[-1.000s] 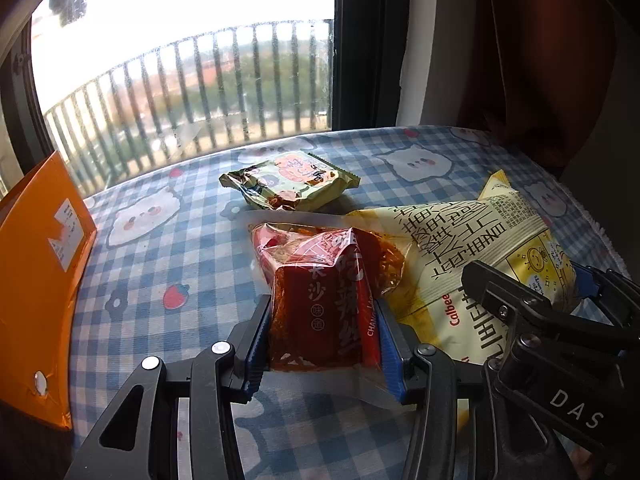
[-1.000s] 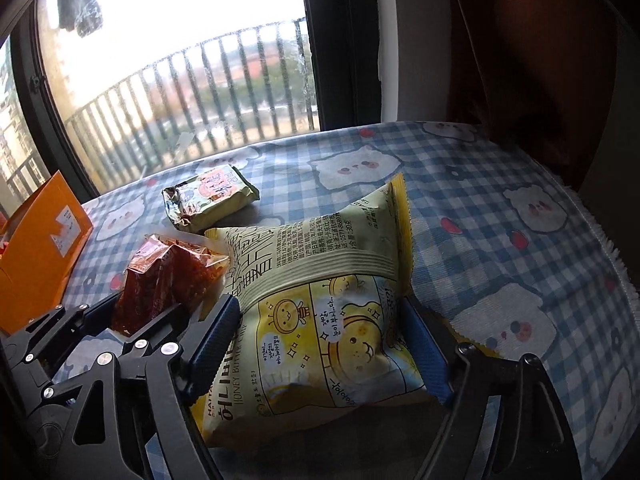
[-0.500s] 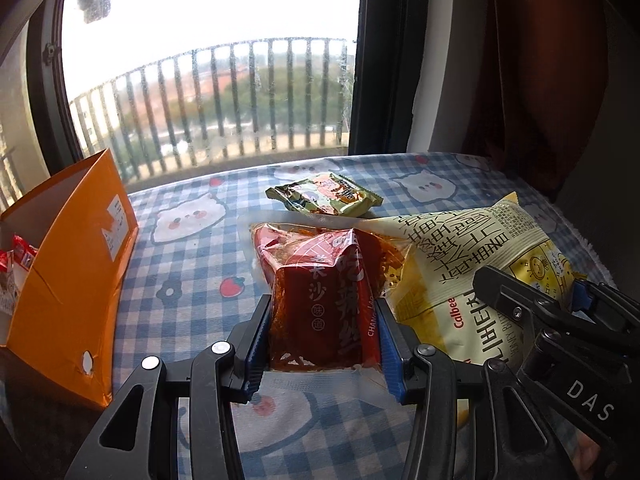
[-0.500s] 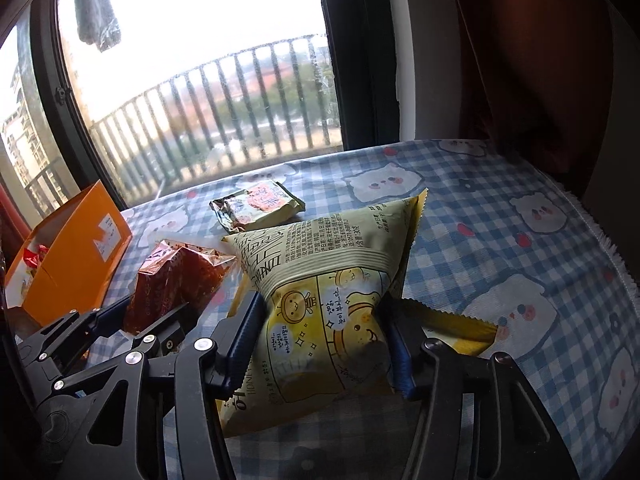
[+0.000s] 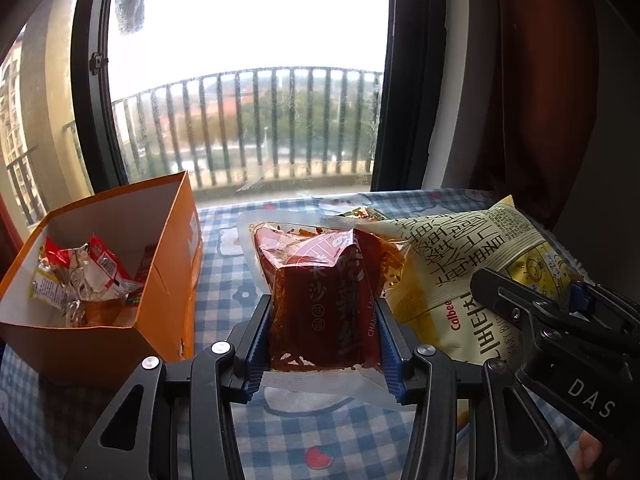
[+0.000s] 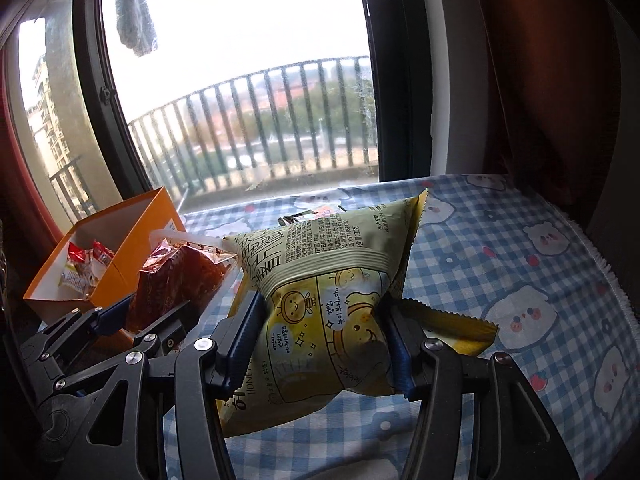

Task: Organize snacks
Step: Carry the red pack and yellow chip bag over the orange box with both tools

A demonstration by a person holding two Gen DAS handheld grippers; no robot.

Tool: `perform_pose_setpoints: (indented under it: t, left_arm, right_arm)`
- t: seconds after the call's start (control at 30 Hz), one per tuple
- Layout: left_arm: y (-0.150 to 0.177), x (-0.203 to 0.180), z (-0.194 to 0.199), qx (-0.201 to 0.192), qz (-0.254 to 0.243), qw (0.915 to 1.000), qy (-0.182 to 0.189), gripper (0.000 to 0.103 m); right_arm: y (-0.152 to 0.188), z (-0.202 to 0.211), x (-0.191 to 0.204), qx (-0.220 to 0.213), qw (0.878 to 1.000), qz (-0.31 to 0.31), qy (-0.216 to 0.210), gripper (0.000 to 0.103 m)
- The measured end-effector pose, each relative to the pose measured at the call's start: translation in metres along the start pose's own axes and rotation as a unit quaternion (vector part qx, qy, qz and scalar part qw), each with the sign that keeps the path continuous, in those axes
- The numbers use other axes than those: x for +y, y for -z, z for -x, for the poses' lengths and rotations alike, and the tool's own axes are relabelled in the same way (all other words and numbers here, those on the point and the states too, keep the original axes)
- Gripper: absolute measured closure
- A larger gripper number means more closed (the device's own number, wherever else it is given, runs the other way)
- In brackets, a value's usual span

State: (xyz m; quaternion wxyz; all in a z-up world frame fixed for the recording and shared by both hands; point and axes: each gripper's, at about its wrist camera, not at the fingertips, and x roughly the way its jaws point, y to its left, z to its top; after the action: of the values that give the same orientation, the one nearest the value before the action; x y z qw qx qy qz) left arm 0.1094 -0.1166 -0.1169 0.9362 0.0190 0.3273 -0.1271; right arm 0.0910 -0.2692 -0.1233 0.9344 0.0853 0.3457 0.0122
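Observation:
My left gripper (image 5: 322, 344) is shut on a red snack packet (image 5: 320, 296) and holds it above the table. My right gripper (image 6: 324, 340) is shut on a yellow chip bag (image 6: 332, 304), also lifted; the bag also shows in the left wrist view (image 5: 472, 264), and the red packet in the right wrist view (image 6: 176, 276). An open orange box (image 5: 160, 272) with several snack packets (image 5: 80, 276) inside stands to the left; it shows in the right wrist view (image 6: 136, 228) too. A small green packet (image 6: 316, 214) lies on the table, mostly hidden behind the chip bag.
The table wears a blue checked cloth with bear prints (image 6: 520, 272). A window with a balcony railing (image 5: 256, 128) runs behind it. A dark red curtain (image 6: 540, 80) hangs at the right. The cloth's fringed edge (image 6: 616, 292) marks the table's right side.
Both grippers have risen with their snacks off the table and tilted up. The orange box has come fully into view at the left, with its inside showing.

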Motion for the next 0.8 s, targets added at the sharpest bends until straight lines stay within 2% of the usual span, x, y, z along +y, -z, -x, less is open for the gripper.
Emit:
perform_pose_setpoints:
  t: [0.47,0.67,0.8]
  left_arm:
    - [-0.011,0.042,0.062,-0.051,0.02,0.9981,-0.029,0.054]
    - [-0.022,0.068,0.082,-0.083,0.033,0.9948,-0.049,0.054]
    - [-0.025,0.082,0.084,-0.088,0.041,0.9937,-0.057,0.054]
  right_arm:
    - [-0.02,0.042,0.057,-0.046,0.998,0.04,-0.035,0.044]
    - [-0.028,0.043,0.08,-0.055,0.995,0.058,-0.052,0.044]
    - [-0.033,0.037,0.091,-0.057,0.994,0.062,-0.066,0.044]
